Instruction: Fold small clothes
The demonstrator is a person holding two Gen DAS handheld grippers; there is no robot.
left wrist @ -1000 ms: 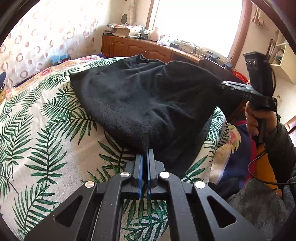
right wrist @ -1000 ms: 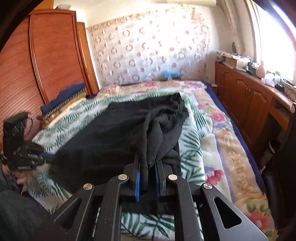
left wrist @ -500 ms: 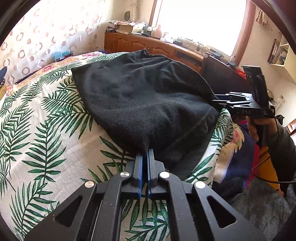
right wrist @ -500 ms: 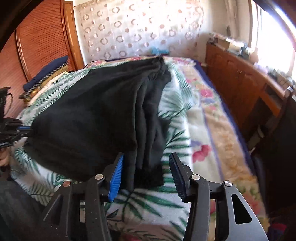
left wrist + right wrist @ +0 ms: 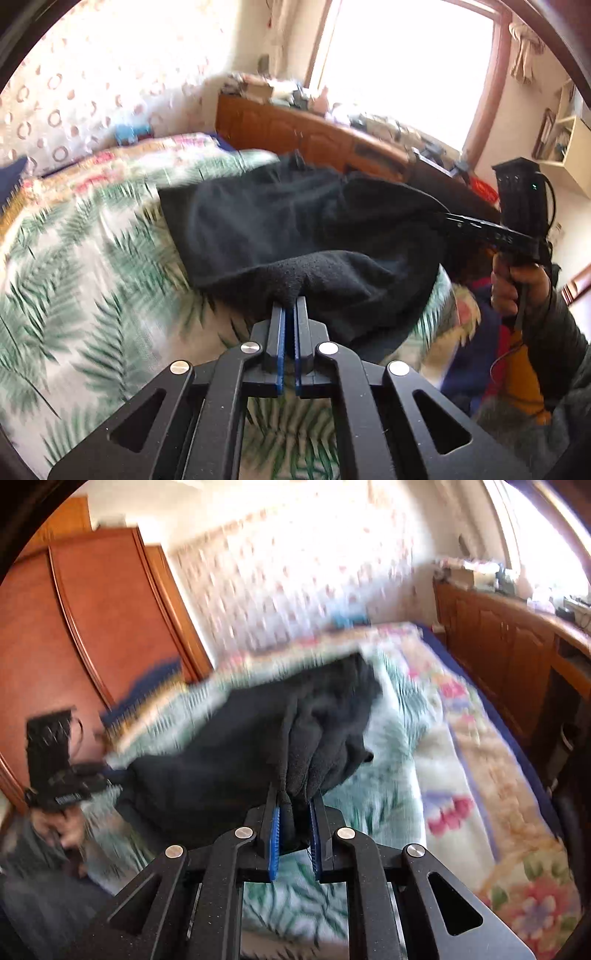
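Observation:
A black fleece garment (image 5: 295, 225) lies on the leaf-print bed cover (image 5: 74, 295), its near edge lifted. My left gripper (image 5: 290, 306) is shut on the garment's near left corner. My right gripper (image 5: 293, 805) is shut on a bunched fold of the same garment (image 5: 258, 746) at its near right edge. The right gripper also shows in the left wrist view (image 5: 443, 218), at the garment's right side. The left gripper shows in the right wrist view (image 5: 107, 775), at the garment's left corner. Both views are blurred by motion.
A wooden cabinet (image 5: 314, 136) with clutter on top runs along the window wall beyond the bed. A wooden wardrobe (image 5: 92, 627) stands on the other side, with folded dark cloth (image 5: 155, 679) beside it. A flowered blanket (image 5: 498, 812) covers the bed's right edge.
My right gripper, open half a second ago, has shut on the garment's bunched edge. Both grippers have lifted the near edge of the garment off the bed.

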